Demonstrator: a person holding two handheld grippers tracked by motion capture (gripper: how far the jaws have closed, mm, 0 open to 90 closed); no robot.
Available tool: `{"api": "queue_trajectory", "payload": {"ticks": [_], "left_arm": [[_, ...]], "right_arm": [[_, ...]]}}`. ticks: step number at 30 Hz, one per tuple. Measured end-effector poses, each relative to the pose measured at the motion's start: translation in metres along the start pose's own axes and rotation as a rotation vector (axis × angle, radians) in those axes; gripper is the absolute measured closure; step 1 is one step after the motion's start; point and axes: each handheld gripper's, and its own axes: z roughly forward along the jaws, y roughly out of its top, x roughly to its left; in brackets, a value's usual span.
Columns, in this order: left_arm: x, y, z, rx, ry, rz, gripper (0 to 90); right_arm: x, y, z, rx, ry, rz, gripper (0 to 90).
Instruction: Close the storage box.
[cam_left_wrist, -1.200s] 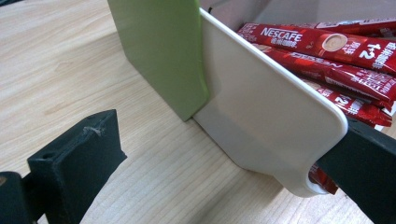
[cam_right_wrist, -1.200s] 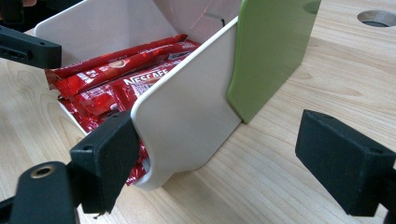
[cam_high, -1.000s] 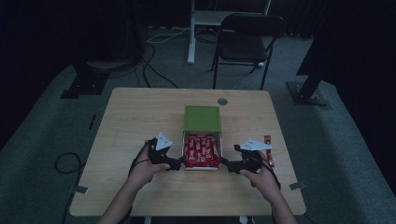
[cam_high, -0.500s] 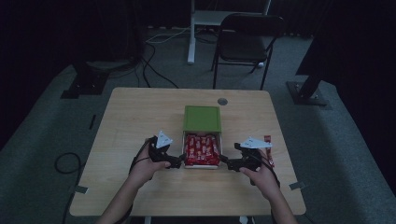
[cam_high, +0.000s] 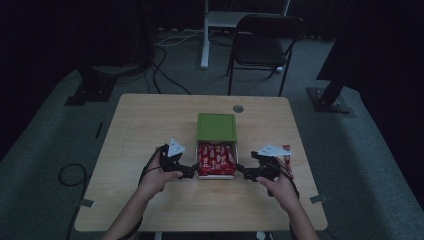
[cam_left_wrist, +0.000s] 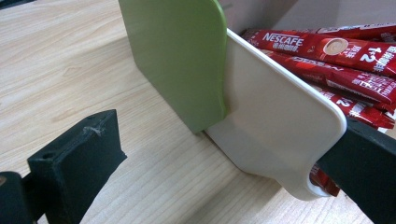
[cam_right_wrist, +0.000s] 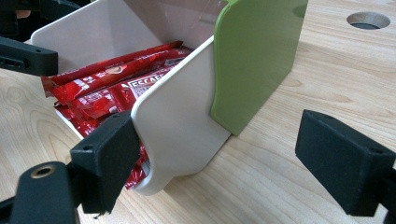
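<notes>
Left gripper (cam_high: 189, 171): jaws apart, straddling white tray (cam_left_wrist: 280, 126) wall beside green lid (cam_high: 216, 126).
Right gripper (cam_high: 243, 172): likewise apart.
Risk: uneven squeeze could tip tray, spilling Nescafé sachets (cam_right_wrist: 112, 88).

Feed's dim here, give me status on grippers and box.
Left gripper and right gripper open, each straddling a side wall of the white box. Green lid slid half back, red sachets exposed. Nothing obstructing.

**Count on and around the table**

One white box (cam_high: 216, 176) with one green sliding lid (cam_high: 216, 126). Red Nescafé sachets (cam_high: 215, 157) inside: at least four, the full number hidden by overlap. One loose red sachet (cam_high: 287, 150) on the table (cam_high: 150, 125). Two handheld grippers, left gripper (cam_high: 192, 171) and right gripper (cam_high: 241, 172). One chair (cam_high: 265, 35).
</notes>
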Motion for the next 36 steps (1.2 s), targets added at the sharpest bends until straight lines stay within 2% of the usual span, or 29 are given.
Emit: {"api": "queue_trajectory", "payload": {"ticks": [17,27,36], "left_arm": [[0.004,0.005,0.005,0.000,0.007,-0.002,1.9],[0.009,0.007,0.008,0.000,0.010,-0.011,1.9],[0.014,0.010,0.011,0.001,0.012,-0.023,1.9]], "right_arm": [[-0.007,0.004,0.006,-0.009,-0.007,0.023,13.4],[-0.009,0.009,0.010,-0.003,-0.019,0.004,13.3],[-0.011,0.011,0.013,-0.004,-0.025,0.009,13.3]]}}
